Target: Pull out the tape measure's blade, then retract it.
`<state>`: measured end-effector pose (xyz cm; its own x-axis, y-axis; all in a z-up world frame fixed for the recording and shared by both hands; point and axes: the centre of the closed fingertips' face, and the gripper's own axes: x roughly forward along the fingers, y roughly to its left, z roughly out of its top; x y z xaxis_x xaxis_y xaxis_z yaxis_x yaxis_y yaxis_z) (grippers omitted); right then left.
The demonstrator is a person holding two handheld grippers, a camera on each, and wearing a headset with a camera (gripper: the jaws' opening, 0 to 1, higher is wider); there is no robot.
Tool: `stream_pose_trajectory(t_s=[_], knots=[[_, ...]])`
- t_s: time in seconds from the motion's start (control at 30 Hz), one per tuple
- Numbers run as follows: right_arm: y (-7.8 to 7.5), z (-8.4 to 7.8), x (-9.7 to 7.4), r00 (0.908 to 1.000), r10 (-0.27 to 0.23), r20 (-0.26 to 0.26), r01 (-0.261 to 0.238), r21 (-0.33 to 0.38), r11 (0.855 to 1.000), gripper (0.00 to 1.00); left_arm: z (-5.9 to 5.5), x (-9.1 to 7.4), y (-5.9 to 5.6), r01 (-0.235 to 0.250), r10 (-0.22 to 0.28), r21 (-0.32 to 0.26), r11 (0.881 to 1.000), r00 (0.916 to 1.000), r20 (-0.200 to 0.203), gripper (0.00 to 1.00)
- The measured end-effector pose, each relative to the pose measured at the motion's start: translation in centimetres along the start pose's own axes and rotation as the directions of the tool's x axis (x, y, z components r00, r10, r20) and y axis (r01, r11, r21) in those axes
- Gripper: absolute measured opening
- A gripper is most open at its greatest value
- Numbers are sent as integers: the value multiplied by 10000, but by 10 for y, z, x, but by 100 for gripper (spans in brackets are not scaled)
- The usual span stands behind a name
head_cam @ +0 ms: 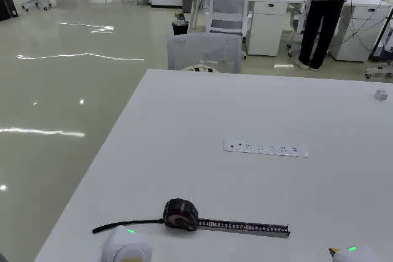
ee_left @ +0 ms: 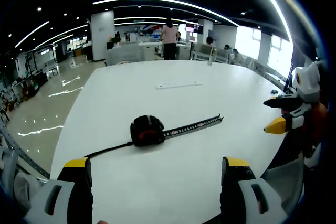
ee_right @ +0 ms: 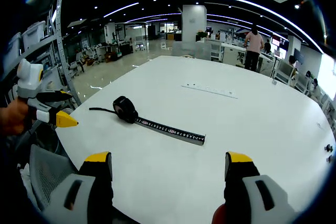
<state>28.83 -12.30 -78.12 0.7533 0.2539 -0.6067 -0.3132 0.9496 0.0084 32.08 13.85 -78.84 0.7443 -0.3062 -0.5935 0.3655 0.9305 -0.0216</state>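
A white table (head_cam: 184, 121) stretches across an open office. At its near edge, the left gripper (ee_left: 157, 162) and the right gripper (ee_right: 169, 157) hover with jaws spread wide, grasping nothing. A power strip (head_cam: 265, 148) lies mid-table. Nearer the edge sits the black tape measure (head_cam: 180, 214), its blade (head_cam: 245, 227) partly drawn out flat on the tabletop and its strap (head_cam: 123, 225) trailing the opposite way.

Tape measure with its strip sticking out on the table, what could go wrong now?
1. The blade lies pulled out of the case; if it retracts fast, it might whip back and flip the case.
2. The left hand-held gripper and the right hand-held gripper are both open and off the case, so it could slide on the smooth table when grabbed.
3. The thin strap could snag a jaw.
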Motion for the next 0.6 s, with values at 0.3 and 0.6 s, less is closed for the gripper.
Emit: stream_pose_trajectory(t_s=[0.3, 0.6], knots=[[0, -10, -8, 9994, 59, -339, -54, 158, 9999, 92, 5, -8, -1, -563, 562, -67, 9984, 9982, -201, 100], [-4, -14, -7, 9989, 66, -454, -58, 189, 9998, 92, 7, -7, -3, -928, 921, -166, 9955, 9950, -390, 100]])
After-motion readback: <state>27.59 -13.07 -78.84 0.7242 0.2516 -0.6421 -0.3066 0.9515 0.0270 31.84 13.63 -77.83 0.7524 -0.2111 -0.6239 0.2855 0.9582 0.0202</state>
